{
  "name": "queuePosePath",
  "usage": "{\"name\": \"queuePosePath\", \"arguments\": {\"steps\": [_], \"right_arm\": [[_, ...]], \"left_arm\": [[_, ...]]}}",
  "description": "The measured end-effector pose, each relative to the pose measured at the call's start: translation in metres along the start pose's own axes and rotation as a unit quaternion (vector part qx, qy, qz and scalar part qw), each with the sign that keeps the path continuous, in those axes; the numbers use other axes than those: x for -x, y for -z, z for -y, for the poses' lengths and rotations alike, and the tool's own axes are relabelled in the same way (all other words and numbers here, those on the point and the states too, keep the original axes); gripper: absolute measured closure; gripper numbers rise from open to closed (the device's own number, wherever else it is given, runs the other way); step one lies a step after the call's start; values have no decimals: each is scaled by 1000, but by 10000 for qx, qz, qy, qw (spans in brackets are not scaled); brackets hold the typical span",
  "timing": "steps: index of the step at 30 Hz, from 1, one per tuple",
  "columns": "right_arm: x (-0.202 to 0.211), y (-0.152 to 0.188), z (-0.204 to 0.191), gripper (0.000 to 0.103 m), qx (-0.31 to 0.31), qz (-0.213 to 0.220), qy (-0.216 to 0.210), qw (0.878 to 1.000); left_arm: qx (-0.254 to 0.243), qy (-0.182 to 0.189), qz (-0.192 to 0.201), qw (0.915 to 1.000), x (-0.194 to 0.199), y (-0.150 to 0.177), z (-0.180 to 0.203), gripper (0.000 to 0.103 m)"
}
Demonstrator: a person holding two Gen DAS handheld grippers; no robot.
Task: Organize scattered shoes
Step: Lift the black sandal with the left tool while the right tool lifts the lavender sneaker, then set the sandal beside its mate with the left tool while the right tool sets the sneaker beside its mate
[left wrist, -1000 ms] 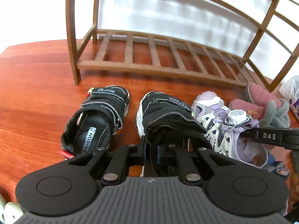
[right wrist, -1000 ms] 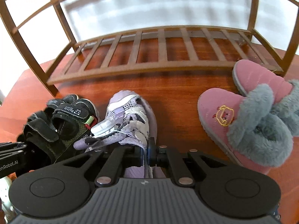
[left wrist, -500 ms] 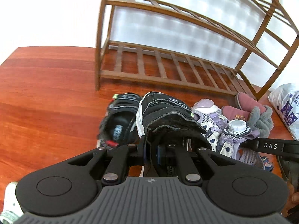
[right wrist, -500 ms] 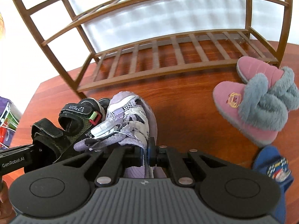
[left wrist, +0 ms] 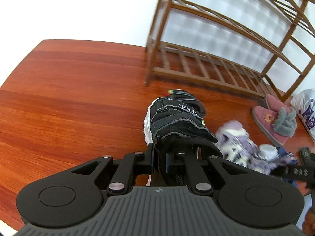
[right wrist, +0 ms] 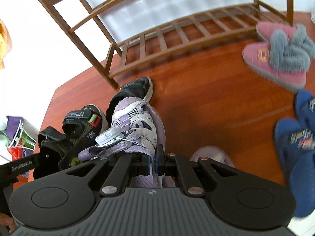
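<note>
Since lifted, rack (left wrist: pixel 226 45) farther off.

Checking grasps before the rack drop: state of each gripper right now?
Left gripper: shut on the black sandal.
Right gripper: shut on the purple sneaker.

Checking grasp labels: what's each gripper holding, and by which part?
Left gripper is shut on the black sandal, clamped at its heel end. Right gripper is shut on the purple sneaker, pinching its rear collar near the heel.
</note>
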State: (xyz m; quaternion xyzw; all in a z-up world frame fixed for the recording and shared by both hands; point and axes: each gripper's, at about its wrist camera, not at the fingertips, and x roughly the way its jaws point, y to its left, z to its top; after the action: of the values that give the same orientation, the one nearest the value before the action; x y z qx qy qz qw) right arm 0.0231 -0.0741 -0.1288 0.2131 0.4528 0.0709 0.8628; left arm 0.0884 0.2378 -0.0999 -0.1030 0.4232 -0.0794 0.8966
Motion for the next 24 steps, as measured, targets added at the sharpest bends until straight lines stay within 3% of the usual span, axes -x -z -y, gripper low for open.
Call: {"name": "queuePosePath", "arguments": {"steps": [8, 24], "right_arm": [[-13, 45, -6, 97, -308, 11, 405, 9987], [-34, 73, 17, 97, -654, -30, 880, 9940]], "left_arm": [[62, -215, -41, 9997, -27, -2, -36, 91], [213, -370, -19, 9991, -78, -19, -51, 91]]}}
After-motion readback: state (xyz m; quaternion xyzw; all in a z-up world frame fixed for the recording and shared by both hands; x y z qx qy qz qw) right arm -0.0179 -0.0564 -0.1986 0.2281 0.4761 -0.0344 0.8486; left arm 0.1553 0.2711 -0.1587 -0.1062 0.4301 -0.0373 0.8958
